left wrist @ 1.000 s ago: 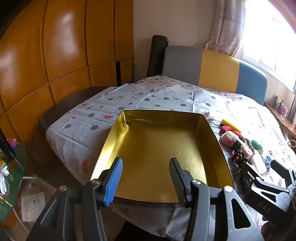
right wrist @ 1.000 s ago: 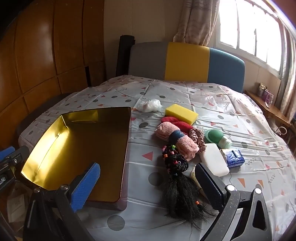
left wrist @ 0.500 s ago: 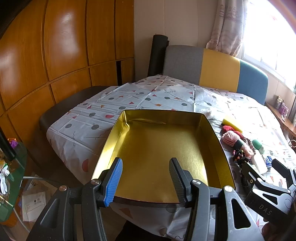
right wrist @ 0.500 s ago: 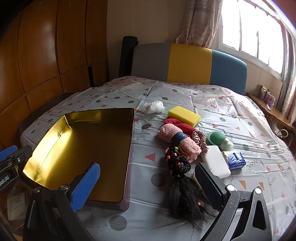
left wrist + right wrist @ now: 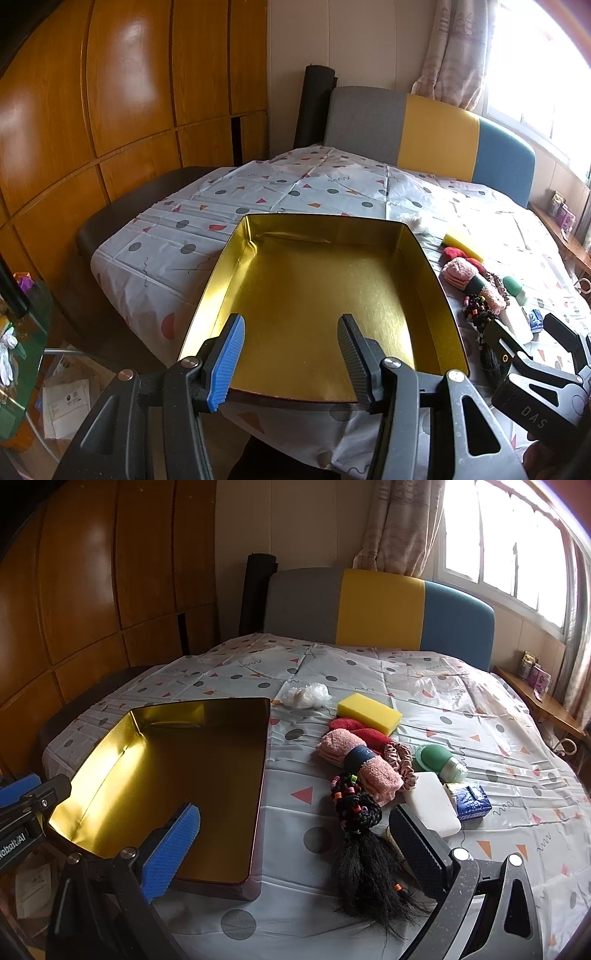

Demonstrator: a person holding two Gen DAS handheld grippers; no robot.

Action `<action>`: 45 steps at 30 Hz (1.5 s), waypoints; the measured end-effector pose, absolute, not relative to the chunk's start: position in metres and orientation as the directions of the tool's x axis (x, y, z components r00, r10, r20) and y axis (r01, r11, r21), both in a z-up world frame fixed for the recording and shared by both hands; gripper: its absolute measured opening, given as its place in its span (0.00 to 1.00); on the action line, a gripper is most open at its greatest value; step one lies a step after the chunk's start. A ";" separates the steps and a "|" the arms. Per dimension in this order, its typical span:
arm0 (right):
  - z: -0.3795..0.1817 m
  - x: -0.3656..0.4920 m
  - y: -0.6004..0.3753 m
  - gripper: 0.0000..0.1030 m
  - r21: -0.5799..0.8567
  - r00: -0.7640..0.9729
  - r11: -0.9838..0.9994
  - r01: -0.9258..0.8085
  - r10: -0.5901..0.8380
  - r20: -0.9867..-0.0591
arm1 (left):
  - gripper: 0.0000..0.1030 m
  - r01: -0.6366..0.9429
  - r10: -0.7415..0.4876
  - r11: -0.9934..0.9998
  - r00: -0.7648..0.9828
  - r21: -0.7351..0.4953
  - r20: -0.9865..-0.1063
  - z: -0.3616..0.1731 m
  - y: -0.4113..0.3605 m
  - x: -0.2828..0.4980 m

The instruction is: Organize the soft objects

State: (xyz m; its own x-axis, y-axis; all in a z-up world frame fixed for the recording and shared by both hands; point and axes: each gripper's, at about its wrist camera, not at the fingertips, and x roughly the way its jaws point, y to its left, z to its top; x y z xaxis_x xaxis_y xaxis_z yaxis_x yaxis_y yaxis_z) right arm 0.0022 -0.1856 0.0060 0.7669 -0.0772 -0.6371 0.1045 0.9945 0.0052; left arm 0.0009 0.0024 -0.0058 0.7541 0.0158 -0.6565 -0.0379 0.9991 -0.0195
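At nine o'clock in the right wrist view the left gripper (image 5: 22, 805) just enters the frame; in its own view the left gripper (image 5: 290, 360) has its jaws moderately apart and holds nothing, poised over the near rim of the gold-lined tin box (image 5: 321, 295), which sits open near the front edge of the bed (image 5: 369, 672) with its patterned cover. In the right wrist view the same tin box (image 5: 166, 775) lies at nine to ten o'clock, nothing inside it. The right gripper (image 5: 291, 834) has its jaws spread wide and grips nothing; between them at six o'clock lies the black beaded hairpiece (image 5: 364, 845). Just beyond it at twelve to one o'clock lie a rolled pink towel (image 5: 354, 760), a red cloth (image 5: 365, 733), a yellow sponge (image 5: 369, 710) and a crumpled clear bag (image 5: 306, 696). Toward two o'clock sit a pink scrunchie (image 5: 400, 762), a green bottle (image 5: 437, 760), a white block that may be soap (image 5: 430, 803), and a blue tissue packet (image 5: 471, 799).
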 end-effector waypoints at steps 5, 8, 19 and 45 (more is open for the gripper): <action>0.006 0.002 -0.186 1.00 0.005 0.767 0.995 0.104 -0.077 -0.637 | 0.51 -0.036 0.013 0.999 0.750 -0.022 -0.661 -0.006 0.002 0.002; 0.007 0.002 -0.186 1.00 0.007 0.767 0.994 0.105 -0.077 -0.637 | 0.51 -0.036 0.013 0.999 0.749 -0.020 -0.663 -0.006 0.001 0.002; 0.010 -0.001 -0.188 1.00 0.017 0.777 0.994 0.107 -0.073 -0.625 | 0.51 -0.032 0.010 0.999 0.746 -0.021 -0.666 -0.008 0.001 0.002; 0.011 -0.005 -0.199 1.00 0.036 0.782 0.991 0.127 -0.078 -0.618 | 0.51 -0.021 0.012 1.000 0.735 -0.004 -0.678 -0.009 -0.001 0.000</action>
State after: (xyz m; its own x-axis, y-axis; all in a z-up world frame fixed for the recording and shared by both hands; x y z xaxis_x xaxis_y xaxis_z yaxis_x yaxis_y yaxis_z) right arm -0.0048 -0.1994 0.0111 0.7820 -0.0777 -0.6184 0.1267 0.9913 0.0357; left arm 0.0001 -0.0014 -0.0088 0.7345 0.0121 -0.6785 -0.0205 0.9998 -0.0044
